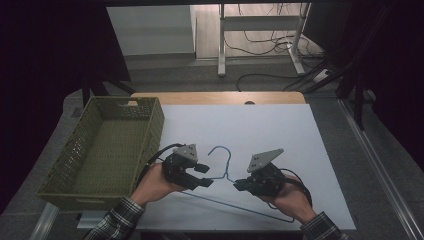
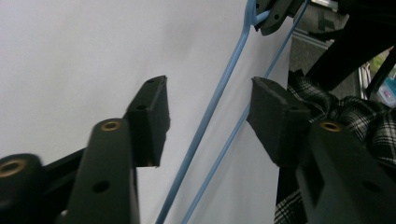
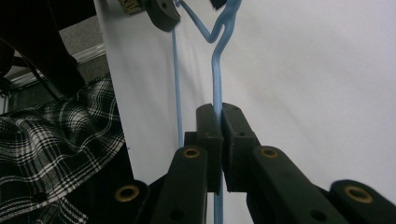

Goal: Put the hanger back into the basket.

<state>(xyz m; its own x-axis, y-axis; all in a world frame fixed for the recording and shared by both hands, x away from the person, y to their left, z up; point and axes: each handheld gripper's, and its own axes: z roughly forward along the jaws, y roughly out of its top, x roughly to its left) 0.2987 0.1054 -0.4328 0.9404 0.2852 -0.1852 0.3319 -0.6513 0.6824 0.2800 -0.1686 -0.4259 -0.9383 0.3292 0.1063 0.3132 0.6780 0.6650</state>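
The blue wire hanger (image 1: 235,192) lies flat on the white counter (image 1: 280,130) beside the green basket (image 1: 107,150), the right tongs (image 3: 218,122) pinch one wire, and its wires run lengthwise between the open left tongs (image 2: 208,116).

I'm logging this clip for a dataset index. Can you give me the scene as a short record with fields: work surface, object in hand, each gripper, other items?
surface: white table top
object: blue wire hanger, flat on the table
right gripper: fingers shut on the hanger's wire
left gripper: fingers apart, two hanger wires run between them, neither pad touching
other item: green basket at the table's left edge, nothing seen inside
person: plaid sleeves
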